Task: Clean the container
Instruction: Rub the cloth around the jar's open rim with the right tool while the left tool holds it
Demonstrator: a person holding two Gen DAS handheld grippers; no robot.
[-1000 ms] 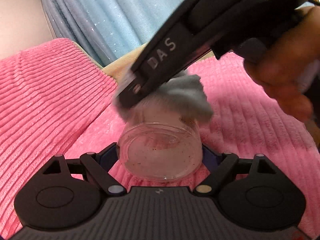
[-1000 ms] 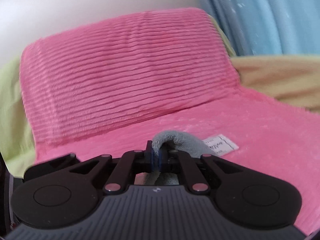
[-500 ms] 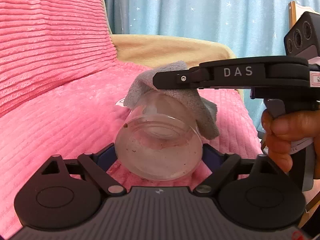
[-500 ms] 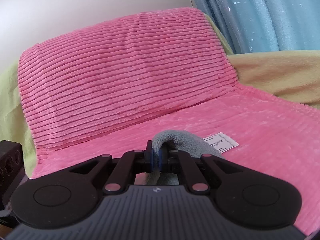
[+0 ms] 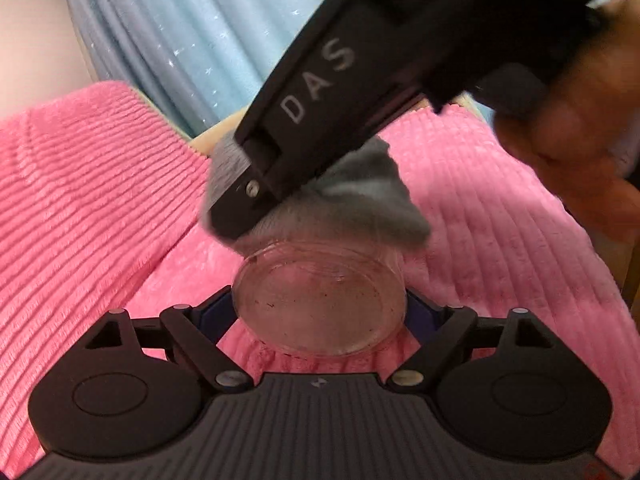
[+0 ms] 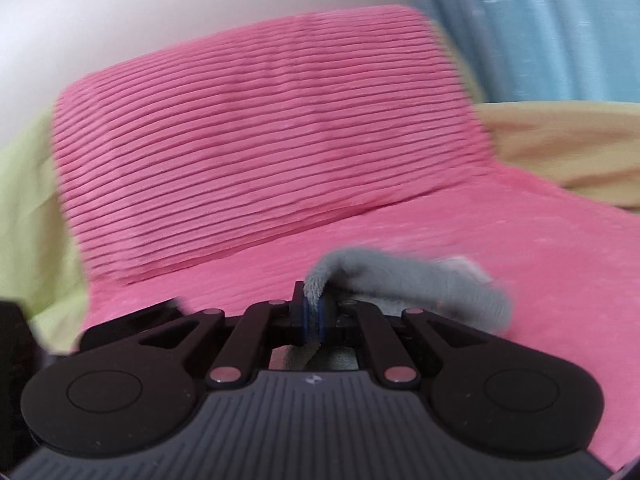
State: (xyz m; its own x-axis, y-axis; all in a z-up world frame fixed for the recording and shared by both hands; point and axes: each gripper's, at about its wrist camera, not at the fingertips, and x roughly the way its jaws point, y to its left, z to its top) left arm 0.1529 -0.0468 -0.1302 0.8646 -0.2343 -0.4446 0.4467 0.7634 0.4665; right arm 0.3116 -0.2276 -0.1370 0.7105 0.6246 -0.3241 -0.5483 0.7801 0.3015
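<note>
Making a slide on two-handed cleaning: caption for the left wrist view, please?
Left gripper grips a speckled clear container while the right gripper presses a grey cloth onto it.

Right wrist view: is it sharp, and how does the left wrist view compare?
Right wrist view: pink cushion and grey cloth smeared by motion blur. Left wrist view: glass container fairly crisp, right claw above it soft and blurred; fisheye bending in both.

A: Background?
B: Pink ribbed blanket (image 6: 460, 248) over the seat, pink ribbed cushion (image 6: 260, 152) upright at its back edge.
A: Behind?
B: Blue curtain (image 5: 208, 32), white wall (image 6: 160, 12). Tan cover (image 6: 568, 148) right of the cushion, green cover (image 6: 28, 208) left.
</note>
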